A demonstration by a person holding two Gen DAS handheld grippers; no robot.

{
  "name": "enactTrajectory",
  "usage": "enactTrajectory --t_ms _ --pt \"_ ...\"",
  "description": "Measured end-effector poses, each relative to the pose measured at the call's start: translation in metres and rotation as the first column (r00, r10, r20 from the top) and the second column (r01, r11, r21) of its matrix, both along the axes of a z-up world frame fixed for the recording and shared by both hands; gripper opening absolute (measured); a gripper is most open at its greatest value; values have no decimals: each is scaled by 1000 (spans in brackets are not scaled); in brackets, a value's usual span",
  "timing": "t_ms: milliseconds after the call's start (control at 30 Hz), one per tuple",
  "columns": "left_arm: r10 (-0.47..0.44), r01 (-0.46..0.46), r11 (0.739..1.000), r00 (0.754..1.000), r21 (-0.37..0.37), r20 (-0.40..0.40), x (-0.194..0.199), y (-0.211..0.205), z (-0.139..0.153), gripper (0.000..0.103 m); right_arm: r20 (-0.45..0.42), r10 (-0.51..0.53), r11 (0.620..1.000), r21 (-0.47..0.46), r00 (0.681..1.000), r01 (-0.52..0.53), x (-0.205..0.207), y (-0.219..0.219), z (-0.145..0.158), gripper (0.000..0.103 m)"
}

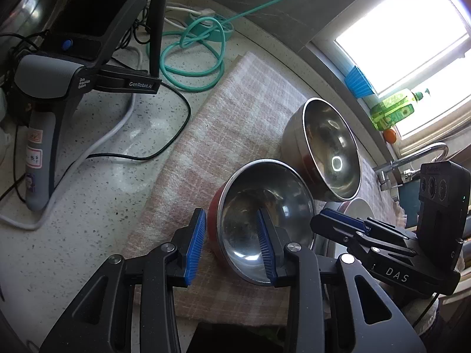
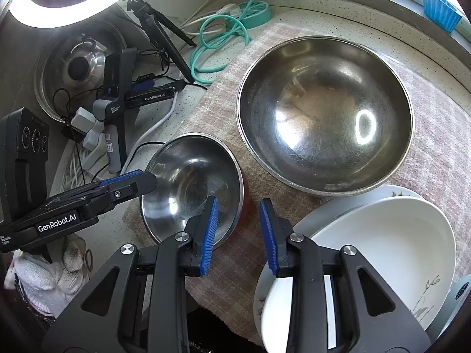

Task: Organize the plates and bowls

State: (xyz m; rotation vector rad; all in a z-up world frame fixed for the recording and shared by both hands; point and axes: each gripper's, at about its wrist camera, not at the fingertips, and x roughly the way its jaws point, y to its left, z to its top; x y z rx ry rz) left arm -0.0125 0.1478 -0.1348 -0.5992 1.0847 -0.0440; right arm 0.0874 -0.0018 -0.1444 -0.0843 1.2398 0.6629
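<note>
A small steel bowl with a red outside (image 1: 265, 220) (image 2: 191, 188) sits on a pink checked cloth (image 1: 235, 123) (image 2: 250, 264). A large steel bowl (image 1: 326, 150) (image 2: 323, 114) stands behind it. White plates (image 2: 382, 253) are stacked at the right. My left gripper (image 1: 232, 244) (image 2: 129, 176) is open, its fingers straddling the small bowl's left rim. My right gripper (image 2: 238, 235) (image 1: 338, 219) is open, straddling the same bowl's right rim, one finger inside, one outside.
A spare gripper on a stand (image 1: 59, 88), cables and a teal hose (image 1: 191, 56) crowd the speckled counter at the left. A ring light (image 2: 59, 0), tripod (image 2: 159, 32) and pot lid (image 2: 76, 64) stand behind. A faucet (image 1: 412, 161) and window sill are at the right.
</note>
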Motion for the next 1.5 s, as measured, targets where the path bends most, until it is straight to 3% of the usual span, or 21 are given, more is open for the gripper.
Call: enactTrajectory --t_ms 67,133,333,700,1067,1500 --pt "-1 1 1000 1000 1 -2 0 0 -2 31 -7 14 1000 -7 1000 -14 0 4 -3 23" --pt "1 -1 1000 1000 0 -8 1 0 -5 21 -17 29 999 -19 999 -29 1 9 -6 19" --pt "11 -11 1000 1000 4 -14 1 3 -10 12 -29 19 999 -27 999 -19 5 9 -12 12" --pt "24 -24 1000 1000 17 3 2 2 4 12 -42 1 1000 18 999 0 6 2 -3 12" --pt "3 -8 999 997 51 80 8 -5 41 12 -4 -25 995 93 1000 25 13 -12 35 12" --pt "-79 68 994 985 80 155 57 -31 75 12 55 -125 983 146 991 116 46 -48 76 12"
